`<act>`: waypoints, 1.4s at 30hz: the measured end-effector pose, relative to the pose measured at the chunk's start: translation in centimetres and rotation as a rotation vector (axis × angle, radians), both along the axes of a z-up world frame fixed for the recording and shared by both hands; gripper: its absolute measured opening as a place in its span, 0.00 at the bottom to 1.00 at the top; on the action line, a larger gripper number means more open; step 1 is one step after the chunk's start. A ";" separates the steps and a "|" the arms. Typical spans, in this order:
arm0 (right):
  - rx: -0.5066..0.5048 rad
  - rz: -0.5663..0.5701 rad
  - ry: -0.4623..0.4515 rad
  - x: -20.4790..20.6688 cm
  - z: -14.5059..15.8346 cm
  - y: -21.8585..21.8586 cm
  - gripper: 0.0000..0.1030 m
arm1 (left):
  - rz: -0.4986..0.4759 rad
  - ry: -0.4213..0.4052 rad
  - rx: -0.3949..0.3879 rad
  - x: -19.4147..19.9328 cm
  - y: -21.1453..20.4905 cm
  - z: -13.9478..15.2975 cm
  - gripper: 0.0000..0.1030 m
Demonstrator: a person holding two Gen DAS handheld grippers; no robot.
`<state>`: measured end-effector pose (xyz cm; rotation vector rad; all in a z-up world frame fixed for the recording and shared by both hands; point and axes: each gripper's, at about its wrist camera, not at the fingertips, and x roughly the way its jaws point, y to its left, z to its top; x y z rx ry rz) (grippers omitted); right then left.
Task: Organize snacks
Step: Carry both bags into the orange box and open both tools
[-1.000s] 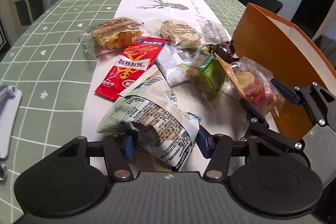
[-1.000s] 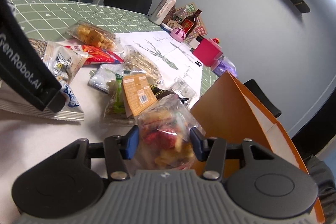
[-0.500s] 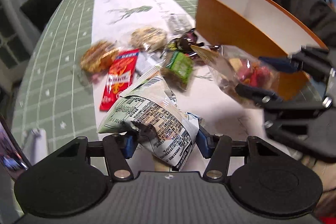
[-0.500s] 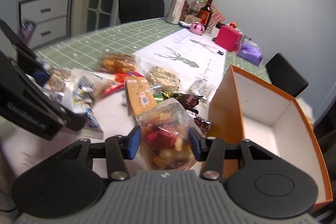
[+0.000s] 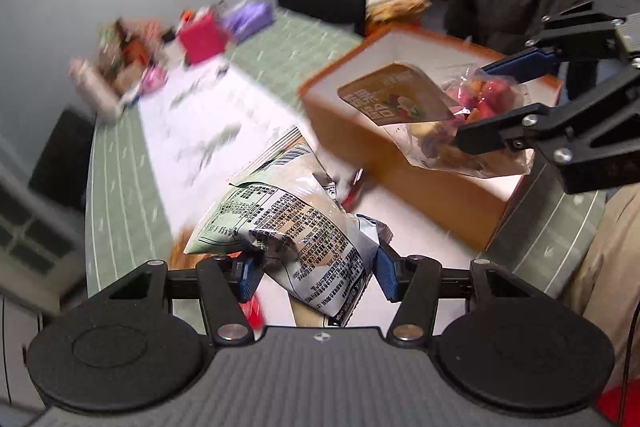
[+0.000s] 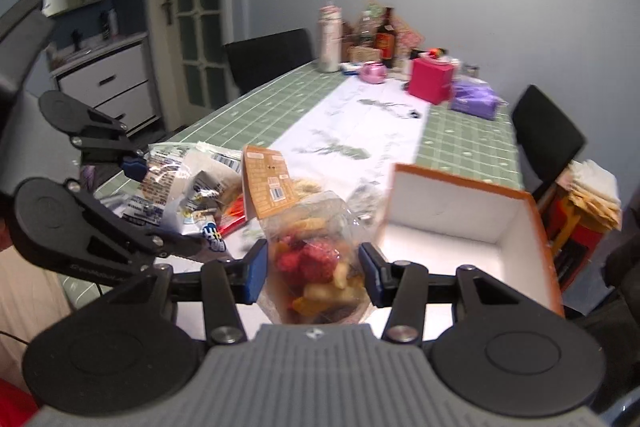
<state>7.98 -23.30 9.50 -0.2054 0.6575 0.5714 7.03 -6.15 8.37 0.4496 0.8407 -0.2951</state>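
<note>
Both my tongs are clamped on snacks held up over the table: my left gripper (image 5: 316,277) pinches a green-and-white printed packet (image 5: 288,223), its long axis slanting up and away toward the top left. My right gripper (image 6: 314,273) squeezes a clear bag of mixed dried fruit (image 6: 316,263) by its lower end, header card (image 6: 266,187) pointing up, just beside the near wall of the open orange box (image 6: 536,223).
</note>
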 end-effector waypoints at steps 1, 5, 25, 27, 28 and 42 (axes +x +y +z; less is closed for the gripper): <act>-0.010 -0.025 0.003 0.6 0.2 -0.8 0.46 | -0.020 -0.006 -0.008 0.4 -0.7 0.4 0.62; -0.027 -0.120 0.071 3.3 -0.3 -4.4 0.46 | -0.114 0.004 -0.055 2.8 -3.7 1.0 0.62; -0.063 -0.209 0.413 12.9 -8.6 -12.1 0.46 | -0.416 0.331 0.091 11.8 -14.7 -8.8 0.63; -0.075 -0.199 0.451 13.2 -9.6 -12.0 0.46 | -0.423 0.379 0.084 12.4 -14.8 -9.5 0.63; -0.082 -0.192 0.469 13.5 -10.1 -12.1 0.46 | -0.422 0.400 0.085 12.6 -15.0 -10.0 0.63; -0.162 -0.085 0.509 14.1 -11.2 -10.3 0.46 | -0.395 0.571 0.132 14.9 -15.5 -13.7 0.64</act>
